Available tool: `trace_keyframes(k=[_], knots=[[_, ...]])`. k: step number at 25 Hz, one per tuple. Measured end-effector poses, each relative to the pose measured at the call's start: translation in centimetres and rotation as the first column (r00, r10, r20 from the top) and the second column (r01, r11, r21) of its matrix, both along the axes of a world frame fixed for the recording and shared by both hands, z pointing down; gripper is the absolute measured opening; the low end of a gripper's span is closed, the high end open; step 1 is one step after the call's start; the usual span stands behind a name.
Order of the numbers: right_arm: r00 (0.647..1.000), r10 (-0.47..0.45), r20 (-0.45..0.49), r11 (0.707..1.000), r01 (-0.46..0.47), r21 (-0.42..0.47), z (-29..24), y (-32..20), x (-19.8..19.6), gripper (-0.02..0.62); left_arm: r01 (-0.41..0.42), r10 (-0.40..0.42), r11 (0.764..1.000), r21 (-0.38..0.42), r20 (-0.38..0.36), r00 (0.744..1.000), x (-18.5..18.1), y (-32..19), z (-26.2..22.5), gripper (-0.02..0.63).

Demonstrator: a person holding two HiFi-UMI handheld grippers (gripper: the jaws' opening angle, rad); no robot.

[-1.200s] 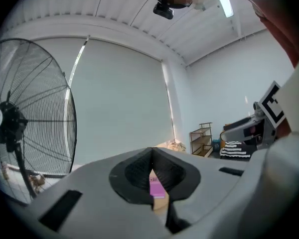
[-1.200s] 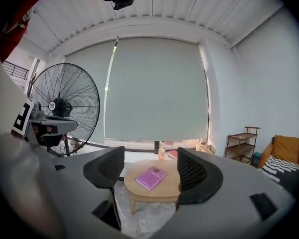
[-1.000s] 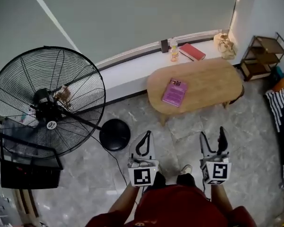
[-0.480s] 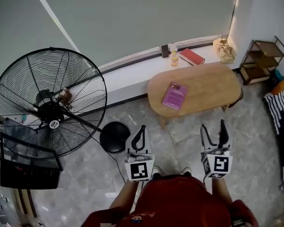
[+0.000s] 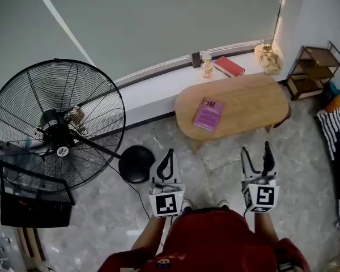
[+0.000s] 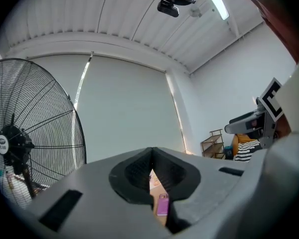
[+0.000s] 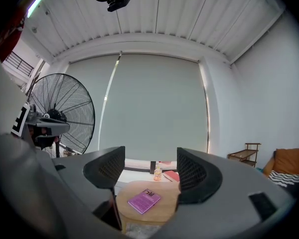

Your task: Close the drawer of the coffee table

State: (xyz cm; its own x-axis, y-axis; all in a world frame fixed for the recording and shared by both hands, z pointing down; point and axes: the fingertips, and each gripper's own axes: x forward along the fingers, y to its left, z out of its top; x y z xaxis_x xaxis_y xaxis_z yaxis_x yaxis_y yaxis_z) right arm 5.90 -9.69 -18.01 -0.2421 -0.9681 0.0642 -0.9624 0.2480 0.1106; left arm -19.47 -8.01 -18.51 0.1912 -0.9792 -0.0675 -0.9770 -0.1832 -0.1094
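The oval wooden desk [image 5: 255, 103] stands well ahead of both grippers and slightly to the right, its long axis lying across the line of approach. No drawer is visible, so its side cannot be told. A purple book [image 5: 208, 113] lies near the desk's left end. The right gripper [image 5: 255, 151] is judged nearer, with fingers wide apart and empty. The left gripper [image 5: 168, 154] has its fingers closed together on nothing.
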Motion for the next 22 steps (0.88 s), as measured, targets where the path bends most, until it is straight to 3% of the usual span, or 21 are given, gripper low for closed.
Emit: trace_keyframes(k=[4, 11, 22], knots=[[1.0, 0.001, 0.011, 1.0, -0.001, 0.014, -0.1, -0.5, 0.4, 0.244, 0.0, 0.0, 1.0, -0.007, -0.009, 1.0, 0.4, -0.6, 0.2, 0.006], [1.0, 0.017, 0.009, 0.999, -0.017, 0.039, -0.4, -0.9, 1.3, 0.01, -0.003, 0.002, 1.0, -0.014, -0.007, 1.0, 1.1, -1.3, 0.4, 0.006], [1.0, 0.006, -0.004, 1.0, -0.006, 0.025, 0.2, -1.4, 1.5, -0.002, -0.004, 0.004, 1.0, -0.02, 0.009, 1.0, 1.5, -1.6, 0.9, 0.006]])
